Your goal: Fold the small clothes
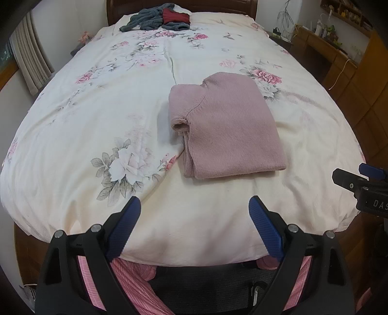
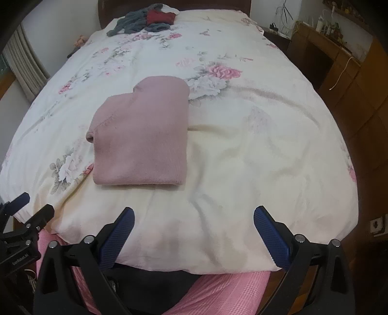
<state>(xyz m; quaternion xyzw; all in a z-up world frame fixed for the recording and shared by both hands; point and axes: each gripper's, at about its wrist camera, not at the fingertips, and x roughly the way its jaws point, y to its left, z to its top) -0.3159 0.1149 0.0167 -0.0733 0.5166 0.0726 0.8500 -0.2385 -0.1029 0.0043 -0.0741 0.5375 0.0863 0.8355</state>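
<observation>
Both grippers, left gripper (image 1: 195,213) and right gripper (image 2: 194,223), hang over the near edge of the bed (image 1: 72,121) with jaws wide and empty. Beyond them a folded pink sweater (image 1: 225,128) lies flat on the flowered cover; grey and red clothes (image 1: 157,17) sit piled by the headboard.

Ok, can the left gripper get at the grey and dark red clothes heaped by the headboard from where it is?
Probably not yet. The left gripper hangs open at the foot of the bed, and the grey and dark red clothes lie at the far end. Nothing blocks the way except the folded pink knit sweater, partway along it.
</observation>
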